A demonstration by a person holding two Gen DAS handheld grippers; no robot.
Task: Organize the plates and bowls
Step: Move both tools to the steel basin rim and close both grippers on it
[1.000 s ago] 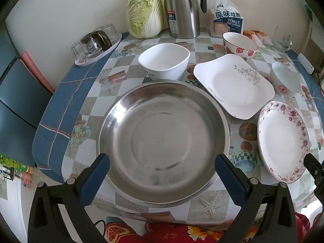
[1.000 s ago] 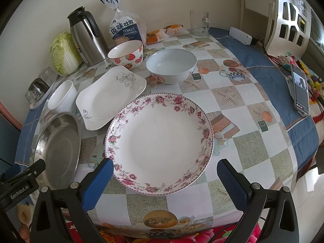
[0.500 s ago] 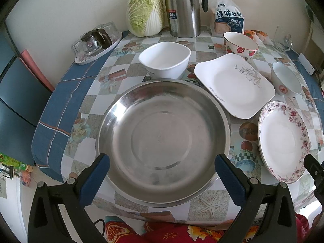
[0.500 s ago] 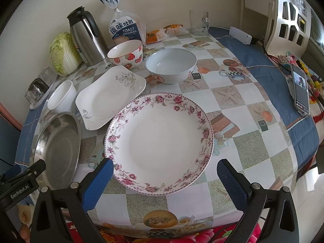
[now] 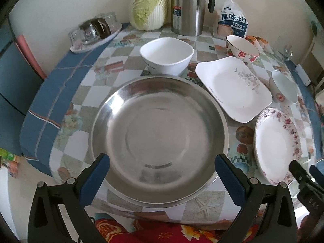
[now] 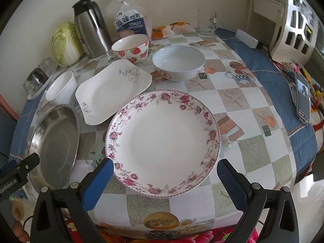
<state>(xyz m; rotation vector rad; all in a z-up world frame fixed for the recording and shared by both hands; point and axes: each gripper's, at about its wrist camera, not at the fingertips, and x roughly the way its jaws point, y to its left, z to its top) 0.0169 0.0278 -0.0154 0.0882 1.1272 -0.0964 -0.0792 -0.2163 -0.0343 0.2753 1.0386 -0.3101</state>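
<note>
A large steel plate lies at the table's near edge; my left gripper is open and empty just in front of it. A round floral plate lies to its right; my right gripper is open and empty at its near rim. Between and behind them lies a square white plate. Further back stand a square white bowl, a strawberry bowl and a pale blue bowl.
At the back stand a cabbage, a steel thermos, a toast bag, a tray of glasses and a glass mug. A phone lies at the right edge of the checked tablecloth.
Both grippers have eased slightly forward toward the plates. Nothing on the table has moved.
</note>
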